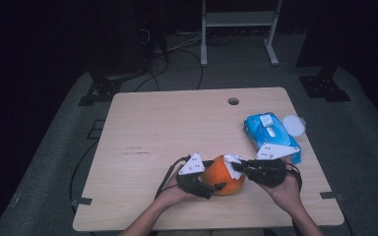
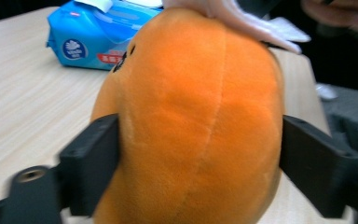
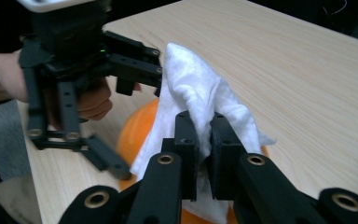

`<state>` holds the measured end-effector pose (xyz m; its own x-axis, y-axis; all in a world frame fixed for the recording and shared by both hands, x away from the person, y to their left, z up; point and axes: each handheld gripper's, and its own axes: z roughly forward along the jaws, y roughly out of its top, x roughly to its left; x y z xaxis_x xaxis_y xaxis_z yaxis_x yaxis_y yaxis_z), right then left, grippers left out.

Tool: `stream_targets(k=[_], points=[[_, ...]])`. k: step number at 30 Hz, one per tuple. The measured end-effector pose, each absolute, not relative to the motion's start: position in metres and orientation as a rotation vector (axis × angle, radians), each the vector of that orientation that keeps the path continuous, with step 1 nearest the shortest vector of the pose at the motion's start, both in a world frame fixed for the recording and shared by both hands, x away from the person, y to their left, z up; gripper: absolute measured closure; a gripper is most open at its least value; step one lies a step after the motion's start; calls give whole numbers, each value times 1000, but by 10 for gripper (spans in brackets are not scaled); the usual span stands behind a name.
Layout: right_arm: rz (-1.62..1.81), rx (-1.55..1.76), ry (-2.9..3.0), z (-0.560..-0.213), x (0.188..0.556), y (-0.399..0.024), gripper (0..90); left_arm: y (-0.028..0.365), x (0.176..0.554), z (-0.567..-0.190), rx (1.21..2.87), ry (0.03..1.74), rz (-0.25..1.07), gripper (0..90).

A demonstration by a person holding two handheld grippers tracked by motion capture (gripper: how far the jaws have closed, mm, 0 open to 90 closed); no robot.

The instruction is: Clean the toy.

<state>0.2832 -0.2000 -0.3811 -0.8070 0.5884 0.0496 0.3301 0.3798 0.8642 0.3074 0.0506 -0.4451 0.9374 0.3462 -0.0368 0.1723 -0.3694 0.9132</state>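
An orange plush toy [image 1: 222, 176] sits on the wooden table [image 1: 177, 128] near its front edge. My left gripper [image 1: 211, 178] comes at it from the left. In the left gripper view the two black jaws press into both sides of the plush toy [image 2: 191, 116], so the left gripper [image 2: 198, 158] is shut on it. My right gripper [image 1: 237, 167] reaches in from the right, shut on a white wipe [image 1: 233, 164]. The wipe [image 3: 191, 79] is pinched between the right gripper [image 3: 205, 121] jaws and lies over the top of the toy [image 3: 137, 126].
A blue pack of wipes [image 1: 270, 135] lies at the right of the table, just behind my right hand, with a round white lid [image 1: 294, 124] beside it near the right edge. A cable hole [image 1: 233, 101] sits near the far edge.
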Motion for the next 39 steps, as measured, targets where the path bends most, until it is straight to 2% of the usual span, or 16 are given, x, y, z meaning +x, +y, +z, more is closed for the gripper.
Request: stream_targets(k=[6,9,11,13,19,26,28,32,39], points=[[1344,720,2382,-376,278,-185,827,51,306,-445,1970,355,196,274],[1333,824,2337,-379,289,-203,827,52,306,-446,1964,365,189,264],[1345,888,2345,-385,293,-215,827,52,308,-445,1957,387,176,208],[1357,906,2353,-389,294,-219,828,51,309,-447,1943,405,164,196],[1325,801,2375,-380,281,-200,829,49,307,-445,1949,441,186,228],[1326,730,2405,-375,275,-185,828,38,293,-444,2001,331,279,242],[1317,741,2398,-373,277,-187,828,32,286,-444,2024,279,324,243],[1310,835,2376,-376,288,-203,826,32,286,-445,2021,257,325,247],[1324,956,2380,-387,297,-230,829,43,300,-445,1953,389,232,254]])
